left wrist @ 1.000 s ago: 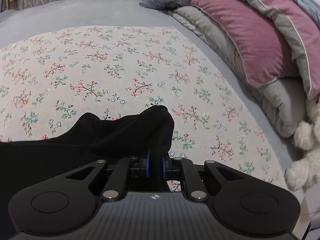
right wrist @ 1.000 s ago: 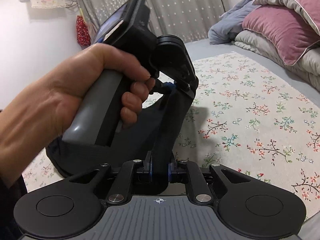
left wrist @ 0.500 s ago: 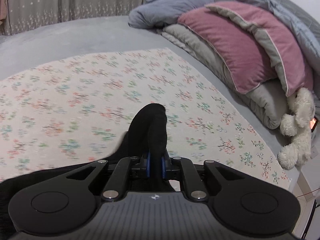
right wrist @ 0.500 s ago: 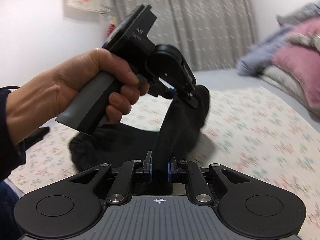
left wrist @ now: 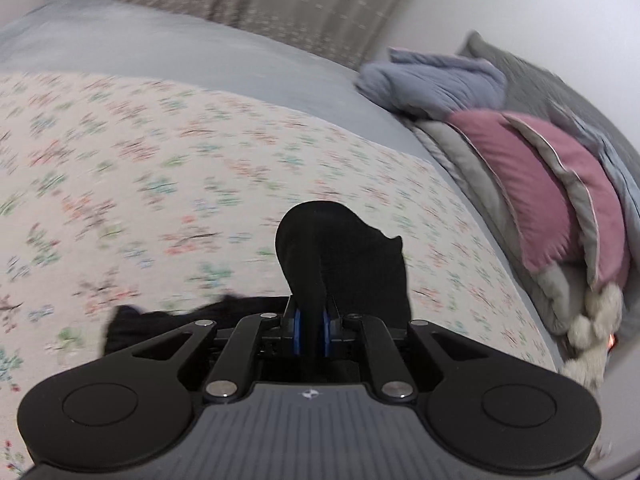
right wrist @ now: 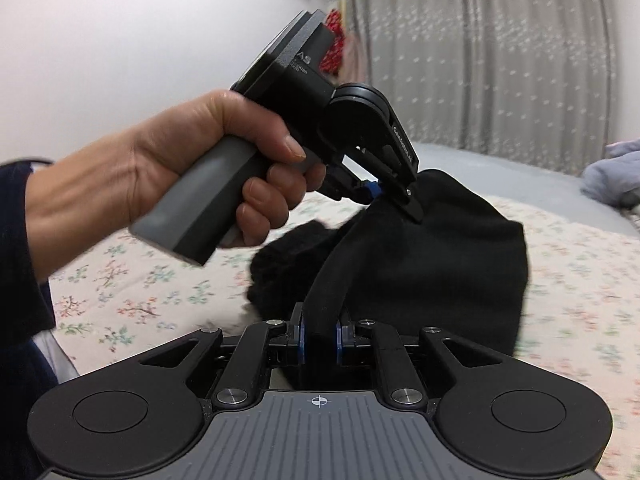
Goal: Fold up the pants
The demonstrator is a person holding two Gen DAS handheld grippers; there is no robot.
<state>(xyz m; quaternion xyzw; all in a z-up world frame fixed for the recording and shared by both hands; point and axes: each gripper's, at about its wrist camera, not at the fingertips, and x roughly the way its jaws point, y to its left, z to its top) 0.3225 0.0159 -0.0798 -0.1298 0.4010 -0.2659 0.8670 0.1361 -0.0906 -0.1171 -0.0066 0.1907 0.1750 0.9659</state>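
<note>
Open floral bedspread, bedding heaped along one edge

The flower-printed cream bedspread (left wrist: 168, 168) lies bare ahead; stacked pink and grey pillows (left wrist: 532, 184) and a crumpled blue-grey blanket (left wrist: 432, 80) block its right side.

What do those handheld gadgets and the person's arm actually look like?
Each gripper is matte black, with two round discs on a ribbed grey body and blue pads. The left gripper, seen from the side, has a grey pistol handle and faint white lettering. The left hand emerges from a dark navy sleeve.

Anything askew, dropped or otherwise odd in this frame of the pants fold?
Nothing stands out. Both grippers are shut on the black pants: the left gripper and the right gripper each pinch a fold, with the cloth lifted between them over the floral sheet. The pillows are stacked at the bed's edge. The blur hides finer detail.
</note>
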